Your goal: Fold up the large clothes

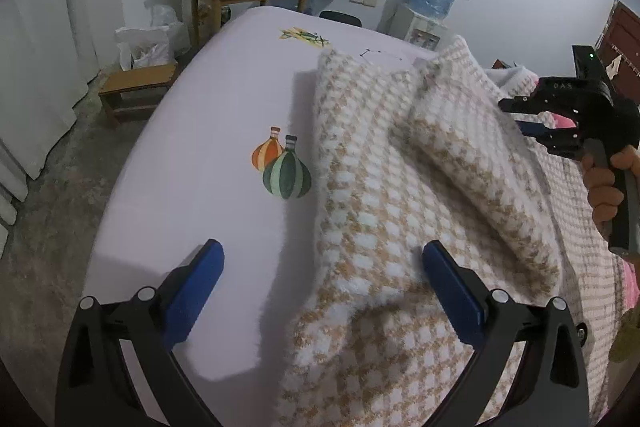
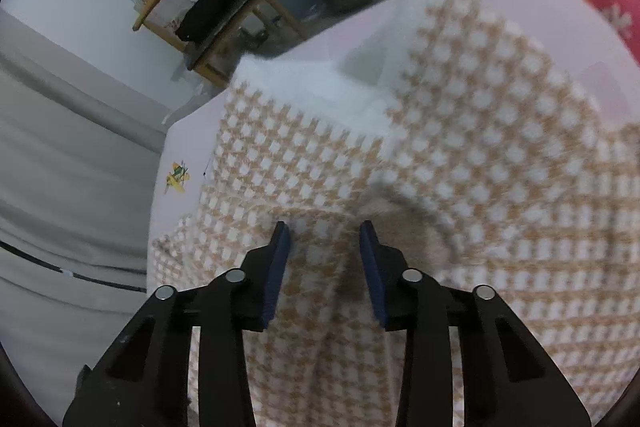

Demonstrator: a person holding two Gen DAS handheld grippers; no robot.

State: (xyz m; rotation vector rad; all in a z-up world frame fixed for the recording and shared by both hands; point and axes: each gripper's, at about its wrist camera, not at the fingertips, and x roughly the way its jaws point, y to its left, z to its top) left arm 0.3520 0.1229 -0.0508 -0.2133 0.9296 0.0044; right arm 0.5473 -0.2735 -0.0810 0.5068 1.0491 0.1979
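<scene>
Grasp step: right gripper (image 2: 324,239) half-closed over a raised fold of the houndstooth sweater (image 2: 460,155) on the bed (image 1: 208,131), pads not visibly pinching yet. Left gripper (image 1: 322,261) wide open, empty, at the sweater's edge. Next: close right firmly, then left grabs the hem.

My left gripper (image 1: 322,291) sits low in its view, blue pads spread wide apart. My right gripper (image 2: 324,259), bottom centre, has jaws partly narrowed; my hand (image 1: 604,183) grips its handle at right.
</scene>
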